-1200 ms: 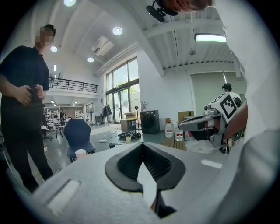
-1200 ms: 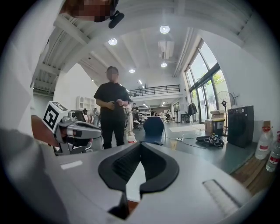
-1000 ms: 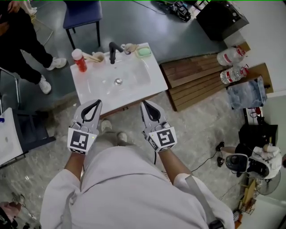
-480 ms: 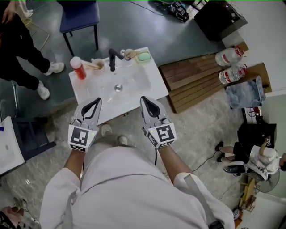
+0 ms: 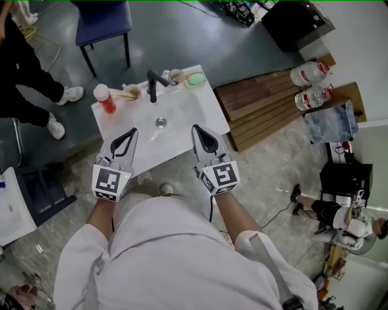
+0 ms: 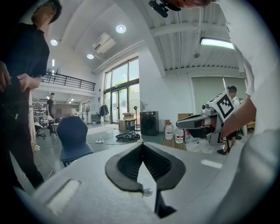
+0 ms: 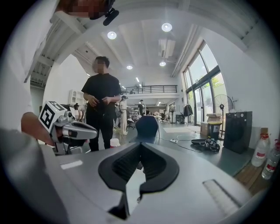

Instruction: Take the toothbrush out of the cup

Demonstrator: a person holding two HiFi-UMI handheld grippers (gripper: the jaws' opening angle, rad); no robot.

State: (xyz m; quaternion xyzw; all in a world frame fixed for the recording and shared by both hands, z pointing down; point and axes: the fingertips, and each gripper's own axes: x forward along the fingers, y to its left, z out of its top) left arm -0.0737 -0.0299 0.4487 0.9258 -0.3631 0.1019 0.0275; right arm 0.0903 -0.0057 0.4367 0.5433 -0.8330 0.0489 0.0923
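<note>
In the head view a white sink counter [image 5: 182, 115] stands ahead of me. At its far left edge sits a small cup [image 5: 131, 92] with a pale toothbrush [image 5: 121, 94] sticking out to the left. My left gripper [image 5: 132, 132] is shut and empty, its tips over the counter's near left edge. My right gripper [image 5: 197, 129] is also shut and empty, over the near right part. In the left gripper view the shut gripper [image 6: 142, 145] points level into the room. The right gripper view shows the same of the shut right gripper [image 7: 140, 145]. Neither of those views shows the cup.
A black faucet [image 5: 153, 82], a red bottle with white cap [image 5: 104, 98], a second cup [image 5: 177, 75] and a green soap [image 5: 195, 79] line the counter's far edge. A blue chair [image 5: 103, 18] stands behind. A person in black [image 7: 101, 105] stands at the left. Wooden pallets [image 5: 267, 106] lie right.
Both grippers have moved forward side by side, from in front of the counter to over its near edge. Both stayed shut.
</note>
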